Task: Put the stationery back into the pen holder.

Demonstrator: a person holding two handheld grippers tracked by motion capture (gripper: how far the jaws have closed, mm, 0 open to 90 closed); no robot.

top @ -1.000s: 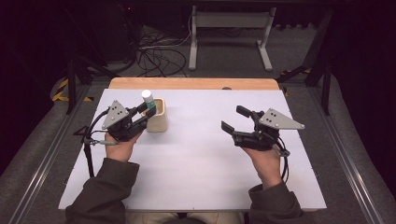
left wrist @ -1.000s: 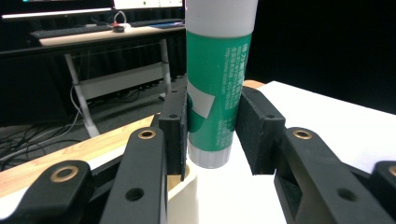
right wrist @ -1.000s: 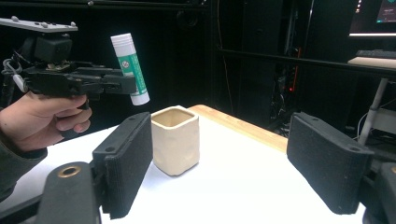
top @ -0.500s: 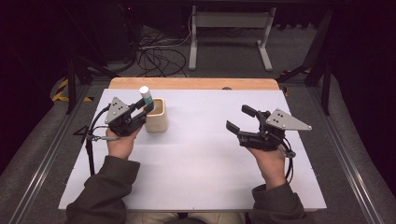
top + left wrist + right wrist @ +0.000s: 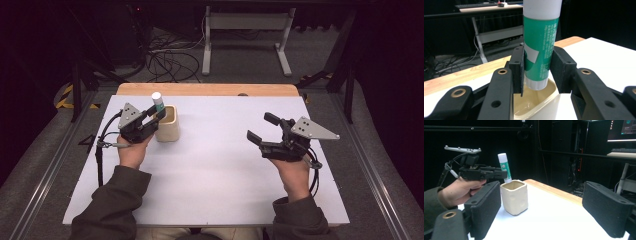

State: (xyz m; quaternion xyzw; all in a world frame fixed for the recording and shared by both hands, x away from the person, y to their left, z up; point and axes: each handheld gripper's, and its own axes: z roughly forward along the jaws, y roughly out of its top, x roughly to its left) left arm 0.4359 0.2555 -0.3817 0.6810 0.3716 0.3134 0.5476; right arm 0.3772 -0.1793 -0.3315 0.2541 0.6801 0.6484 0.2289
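My left gripper [image 5: 159,114] is shut on a green glue stick [image 5: 157,102] with a white cap, held nearly upright. Its lower end hangs at rim level over the opening of a cream square cup [image 5: 167,126] at the table's back left. In the left gripper view the glue stick [image 5: 540,45] sits between both pads, and the cup [image 5: 544,100] is right below it. My right gripper [image 5: 259,126] stands open over the right half of the table with nothing in it. The right gripper view looks past its wide-apart jaws [image 5: 546,207] at the cup [image 5: 514,196], the glue stick [image 5: 504,167] and the left gripper [image 5: 499,173].
The white table top [image 5: 210,170] has a wooden strip [image 5: 210,89] along its far edge. Behind the table are cables on the floor [image 5: 165,60] and a metal stand [image 5: 245,30]. Aluminium rails run along both sides of the table.
The left gripper has raised the glue stick very slightly over the cup. The right gripper has drifted a little to the right and stays open.
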